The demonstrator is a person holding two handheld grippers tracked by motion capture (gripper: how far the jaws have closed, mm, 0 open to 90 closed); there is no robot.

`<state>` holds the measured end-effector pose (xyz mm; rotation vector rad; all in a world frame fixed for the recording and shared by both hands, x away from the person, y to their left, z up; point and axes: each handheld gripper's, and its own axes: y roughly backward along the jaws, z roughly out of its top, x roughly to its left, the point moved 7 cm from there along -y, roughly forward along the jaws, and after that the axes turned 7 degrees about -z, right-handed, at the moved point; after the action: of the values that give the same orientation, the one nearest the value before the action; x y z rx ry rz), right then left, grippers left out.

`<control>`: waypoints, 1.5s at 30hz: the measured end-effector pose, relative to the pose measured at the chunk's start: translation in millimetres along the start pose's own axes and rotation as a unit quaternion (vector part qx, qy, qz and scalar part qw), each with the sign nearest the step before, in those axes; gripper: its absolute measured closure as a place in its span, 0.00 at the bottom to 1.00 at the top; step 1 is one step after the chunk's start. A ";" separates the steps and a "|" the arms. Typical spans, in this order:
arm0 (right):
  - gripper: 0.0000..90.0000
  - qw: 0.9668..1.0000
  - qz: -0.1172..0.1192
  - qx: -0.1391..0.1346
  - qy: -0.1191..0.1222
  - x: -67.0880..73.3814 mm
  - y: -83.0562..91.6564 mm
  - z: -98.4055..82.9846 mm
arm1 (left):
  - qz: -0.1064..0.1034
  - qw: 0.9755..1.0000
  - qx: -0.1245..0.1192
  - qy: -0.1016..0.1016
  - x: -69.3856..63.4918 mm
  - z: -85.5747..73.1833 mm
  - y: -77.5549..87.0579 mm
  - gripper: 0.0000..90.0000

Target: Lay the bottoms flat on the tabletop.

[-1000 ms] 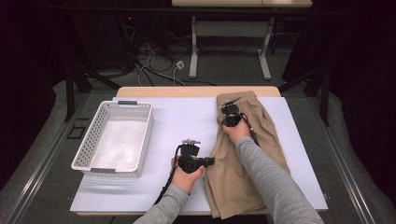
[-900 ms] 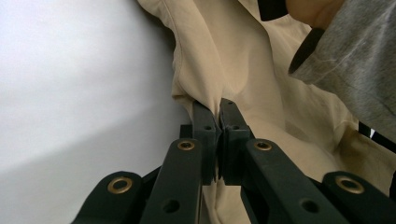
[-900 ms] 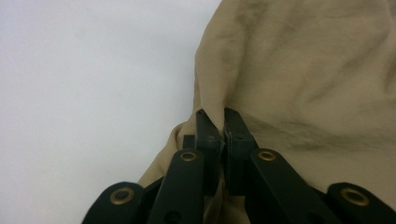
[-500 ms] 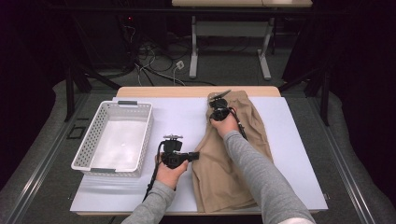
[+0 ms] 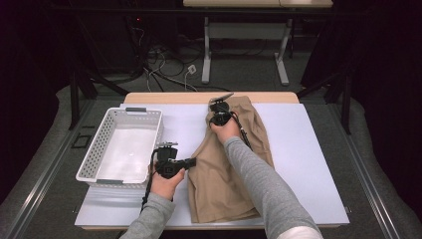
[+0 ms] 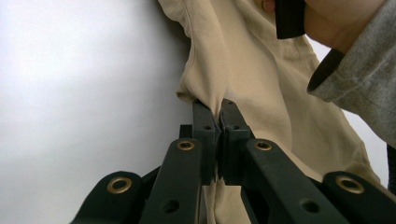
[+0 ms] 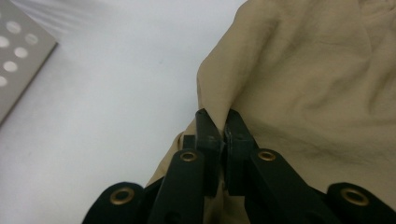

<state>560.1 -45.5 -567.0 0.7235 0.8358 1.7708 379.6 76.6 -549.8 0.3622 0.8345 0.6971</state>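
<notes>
Left gripper (image 5: 191, 162) sat near the middle of the tabletop's left half, its jaws pressed together on a pinch of the tan garment's (image 5: 226, 174) left edge; in the left gripper view (image 6: 218, 108) the cloth rose in a small peak out of the closed tips. To its left stood the white perforated basket (image 5: 89, 162), just beside the hand (image 5: 166, 181) that held the gripper, its long side running along the left edge of the white table cover (image 5: 308, 164) and its near end close to the front left corner. Between the basket and the garment lay a bare strip of cover, wider toward the far edge.

The garment lay down the middle of the tabletop, from the far edge almost to the front edge, its left side drawn in and rumpled where the two grippers held it. The right gripper (image 5: 219, 119) was near the far edge, over the garment's upper left part; in the right gripper view (image 7: 218, 116) its jaws were likewise closed on a raised fold of the tan cloth. The grey-sleeved right forearm (image 5: 259, 179) crossed the garment diagonally.

Right of the garment, the cover was open and bare out to the right edge and both right corners.

No brand, label or writing could be read on anything.
</notes>
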 end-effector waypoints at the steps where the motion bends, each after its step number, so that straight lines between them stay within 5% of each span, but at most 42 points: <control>1: 0.97 1.000 0.000 -0.002 -0.001 0.5 0.4 0.6 | 0.001 1.000 -0.001 0.004 0.7 0.5 1.0 0.97; 5: 0.95 1.000 0.010 -0.005 0.003 2.6 -0.1 1.3 | 0.002 1.000 -0.001 0.008 3.7 0.3 4.1 0.97; 12: 0.74 0.999 0.006 -0.021 0.026 1.0 6.6 1.5 | 0.005 1.000 0.001 0.011 6.1 -2.5 3.7 0.97; 19: 0.60 0.999 0.004 -0.043 0.031 -13.7 26.3 1.6 | 0.018 1.000 0.003 0.016 9.4 -1.7 8.1 0.97; 35: 0.54 0.998 -0.017 -0.053 0.034 -66.2 55.4 -14.1 | 0.036 0.999 0.017 0.017 11.3 -8.0 15.1 0.97; 45: 0.50 0.997 -0.015 -0.060 0.045 -72.8 58.1 -20.0 | 0.044 0.999 0.025 0.017 15.6 -14.2 13.4 0.96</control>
<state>536.5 -133.2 -538.2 0.5542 0.7884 1.8206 370.3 97.4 -560.0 0.4357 0.8735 0.7677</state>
